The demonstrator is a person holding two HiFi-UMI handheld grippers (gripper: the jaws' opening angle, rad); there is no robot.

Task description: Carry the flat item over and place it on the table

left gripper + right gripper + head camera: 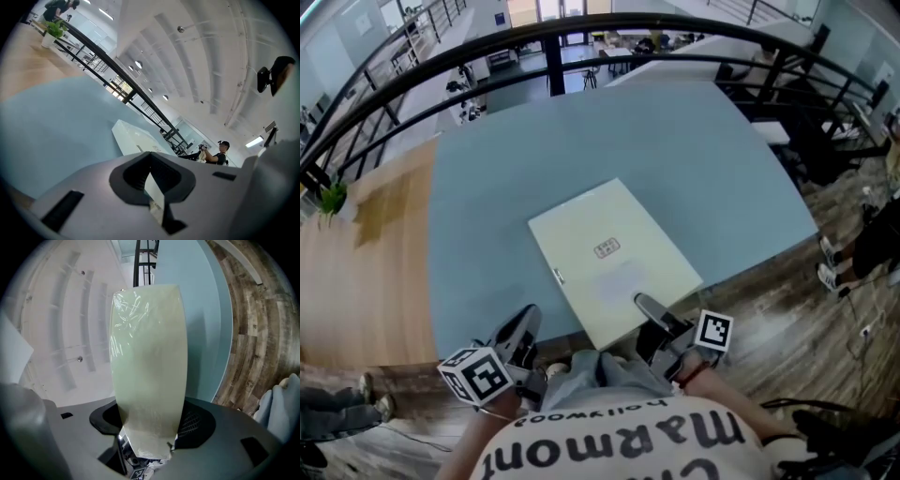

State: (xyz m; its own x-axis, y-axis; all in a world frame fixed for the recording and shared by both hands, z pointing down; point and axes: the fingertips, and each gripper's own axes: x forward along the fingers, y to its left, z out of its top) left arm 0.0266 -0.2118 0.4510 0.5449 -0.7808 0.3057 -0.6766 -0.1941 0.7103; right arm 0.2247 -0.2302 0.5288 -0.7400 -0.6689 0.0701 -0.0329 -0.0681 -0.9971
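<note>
The pale flat item point(614, 262) lies on the blue-grey surface point(581, 131) near its front edge, its near corner reaching that edge. The right gripper point(649, 309) has its fingers closed on the item's edge at about 5 o'clock, one finger on top, and the sheet fills the gap between them in the right gripper view. The left gripper point(523, 328) sits off the item at about 7 o'clock, its fingers drawn together with only a thin pale sliver between them.
</note>
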